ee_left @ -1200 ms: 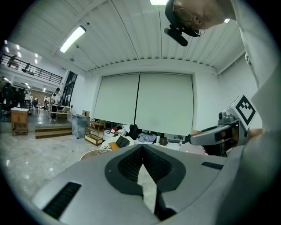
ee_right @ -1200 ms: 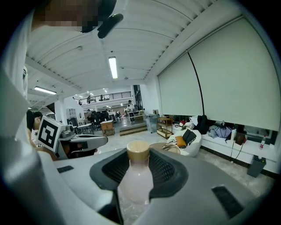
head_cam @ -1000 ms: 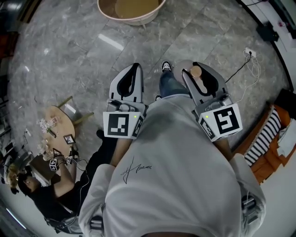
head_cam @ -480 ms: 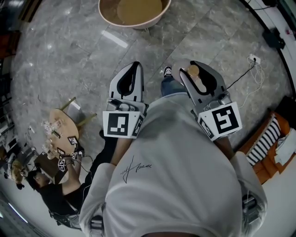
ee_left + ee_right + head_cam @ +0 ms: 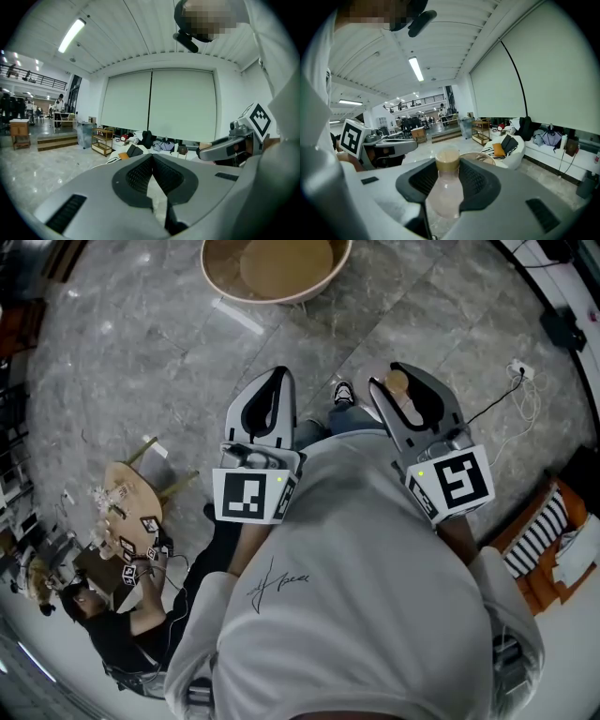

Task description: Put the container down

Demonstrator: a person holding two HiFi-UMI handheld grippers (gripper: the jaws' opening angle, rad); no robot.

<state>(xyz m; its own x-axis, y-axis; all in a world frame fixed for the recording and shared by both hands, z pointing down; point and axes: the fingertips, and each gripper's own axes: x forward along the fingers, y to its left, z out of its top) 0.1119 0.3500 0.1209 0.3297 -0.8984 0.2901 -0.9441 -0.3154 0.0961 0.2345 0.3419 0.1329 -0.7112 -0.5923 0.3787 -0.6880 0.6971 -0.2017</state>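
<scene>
Holding the bottle (image 5: 446, 187) pinched in the right gripper (image 5: 401, 376) well short of the round table (image 5: 281, 266), left gripper (image 5: 152, 157) pressed together on nothing, the person (image 5: 356, 596) risks a drop onto the floor (image 5: 141, 352) if those jaws loosen early.

No words or numbers can be read. The person's white fabric T-shirt (image 5: 356, 615) bears a dark handwritten-style scrawl (image 5: 272, 583), too loose to make out. The black-and-white square markers on the left gripper (image 5: 277, 376) and right gripper (image 5: 401, 381) carry only patterns.
</scene>
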